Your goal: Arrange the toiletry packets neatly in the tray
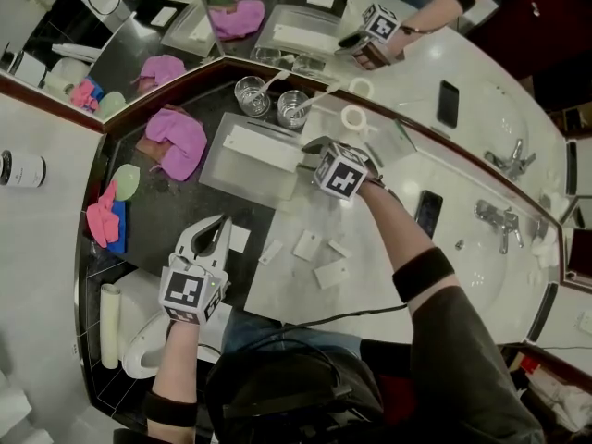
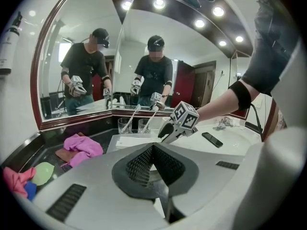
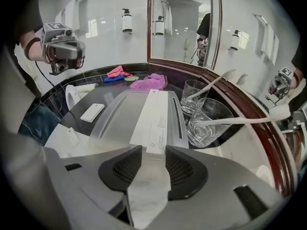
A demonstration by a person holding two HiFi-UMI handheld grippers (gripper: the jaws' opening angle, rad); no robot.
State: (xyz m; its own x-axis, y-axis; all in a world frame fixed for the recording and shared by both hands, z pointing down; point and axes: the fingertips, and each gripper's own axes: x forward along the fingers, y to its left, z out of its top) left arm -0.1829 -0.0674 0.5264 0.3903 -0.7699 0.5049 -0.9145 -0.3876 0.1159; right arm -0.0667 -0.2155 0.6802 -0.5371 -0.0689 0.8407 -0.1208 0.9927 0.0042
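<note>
Toiletry packets, small, white, flat (image 1: pixel 330 273): several lie loose on the pale marble counter (image 1: pixel 287 289), outside the translucent grey rectangular tray (image 1: pixel 231 176).
Long white cardboard box (image 3: pixel 156 114): already in the tray, laid lengthwise.
Right gripper (image 3: pixel 153 150): jaws half spread about the box's near end, with a sliver of gap on one side. Step judged: squaring the box.
Left gripper (image 1: pixel 220 225): pressed together, empty, above the counter's dark part, near one packet.
Next move: close, line the box up with the tray wall, then gather the loose packets.
Writing: fine print and a round mark on the box, illegible. Wall bottles (image 3: pixel 126 20): labels unreadable.
</note>
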